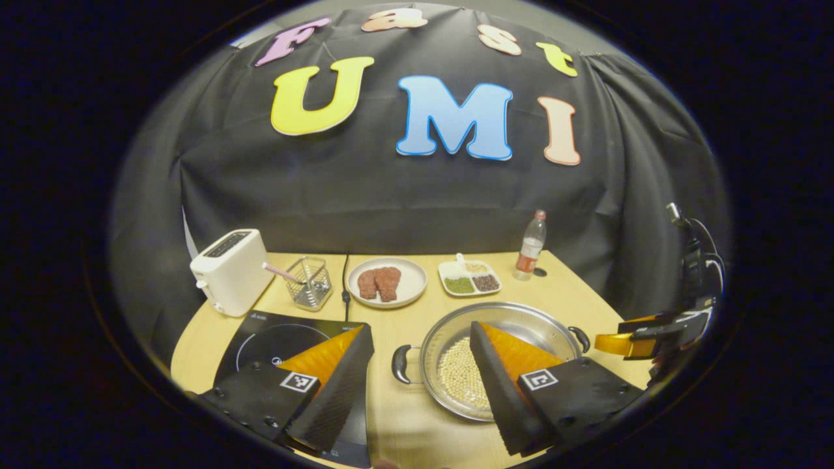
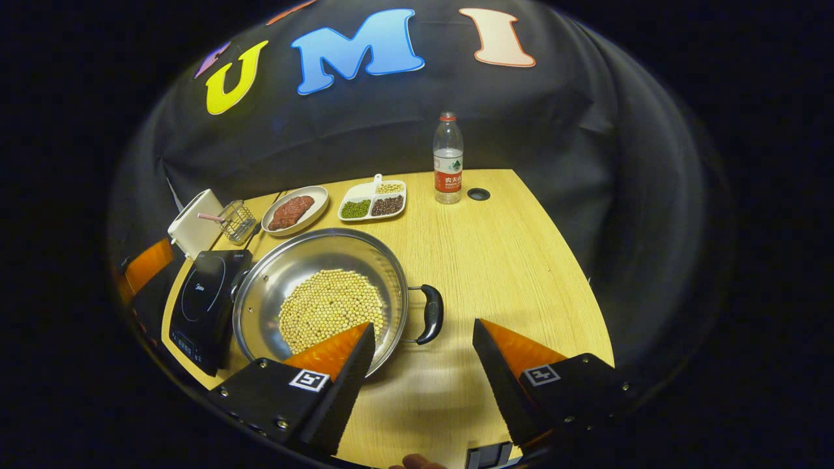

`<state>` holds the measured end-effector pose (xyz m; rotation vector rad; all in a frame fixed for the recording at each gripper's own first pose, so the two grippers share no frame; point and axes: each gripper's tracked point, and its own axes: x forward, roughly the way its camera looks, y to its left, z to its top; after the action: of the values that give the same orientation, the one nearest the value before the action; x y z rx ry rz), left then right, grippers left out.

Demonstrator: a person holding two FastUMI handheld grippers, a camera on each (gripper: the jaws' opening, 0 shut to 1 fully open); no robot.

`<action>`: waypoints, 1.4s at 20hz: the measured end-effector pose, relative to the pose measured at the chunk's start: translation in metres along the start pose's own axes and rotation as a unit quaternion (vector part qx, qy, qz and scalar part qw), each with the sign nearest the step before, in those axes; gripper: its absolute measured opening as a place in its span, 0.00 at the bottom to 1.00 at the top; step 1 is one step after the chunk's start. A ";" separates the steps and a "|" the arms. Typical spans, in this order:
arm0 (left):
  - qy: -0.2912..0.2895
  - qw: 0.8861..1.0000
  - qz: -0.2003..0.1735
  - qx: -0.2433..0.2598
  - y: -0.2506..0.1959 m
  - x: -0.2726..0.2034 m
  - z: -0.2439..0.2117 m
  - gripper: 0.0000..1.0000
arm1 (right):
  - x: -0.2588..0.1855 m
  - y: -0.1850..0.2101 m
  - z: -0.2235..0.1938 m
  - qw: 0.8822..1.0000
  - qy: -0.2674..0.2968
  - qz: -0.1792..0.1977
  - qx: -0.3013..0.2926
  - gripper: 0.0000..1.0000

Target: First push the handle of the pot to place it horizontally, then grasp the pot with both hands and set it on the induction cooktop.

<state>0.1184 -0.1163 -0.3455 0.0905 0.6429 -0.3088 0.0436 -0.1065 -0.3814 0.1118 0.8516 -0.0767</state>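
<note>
Left gripper view ran, from left to right, over the white toaster (image 1: 229, 270), the induction cooktop (image 1: 287, 342) at the near left of the table (image 1: 573, 280), then the pot (image 1: 498, 355) just beside it, with soybeans (image 1: 459, 378) across its bottom. My left gripper (image 1: 422, 384) stood wide open with nothing in it, its two fingers straddling the pot's left handle (image 1: 401, 363) above the table; the far handle (image 1: 580, 337) showed at the pot's right rim, and my other gripper hung at the right edge of this view.

Right gripper view put the cooktop (image 2: 205, 303) on the left, the pot (image 2: 322, 293) against its edge, and the right handle (image 2: 430, 314) sticking out toward my right gripper (image 2: 423, 368), which was also spread open and empty, the handle lying just ahead of the gap between its fingers.

As I judged it, both handles already lay level, so the pushing step looked finished. What remained was closing one gripper on each handle, lifting, and carrying the pot left onto the cooktop; it was still on the bare table.
</note>
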 end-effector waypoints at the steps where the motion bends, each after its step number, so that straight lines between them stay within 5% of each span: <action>1: 0.008 1.000 0.000 0.001 0.001 0.008 -0.006 0.97 | 0.005 0.001 -0.001 1.000 0.003 0.000 0.002 0.93; 10: 0.070 0.998 0.006 0.003 0.009 0.077 -0.064 0.99 | 0.051 0.001 -0.006 1.000 0.018 -0.007 0.011 0.93; 23: 0.103 0.995 0.008 0.010 0.006 0.117 -0.106 1.00 | 0.093 0.007 -0.019 0.999 0.032 -0.016 0.010 0.93; 25: 0.107 0.994 0.008 0.018 0.005 0.119 -0.111 0.89 | 0.099 0.007 -0.023 0.999 0.037 -0.018 0.013 0.93; 26: 0.105 0.994 0.008 0.022 0.005 0.120 -0.112 0.95 | 0.101 0.007 -0.023 0.999 0.037 -0.019 0.015 0.93; 28: 0.106 0.994 0.011 0.028 0.006 0.120 -0.113 0.91 | 0.106 0.006 -0.027 0.999 0.041 -0.024 0.020 0.89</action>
<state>0.1458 -0.1206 -0.5081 0.1851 0.8432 -0.2990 0.0939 -0.0991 -0.4783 0.1335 0.9347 -0.1344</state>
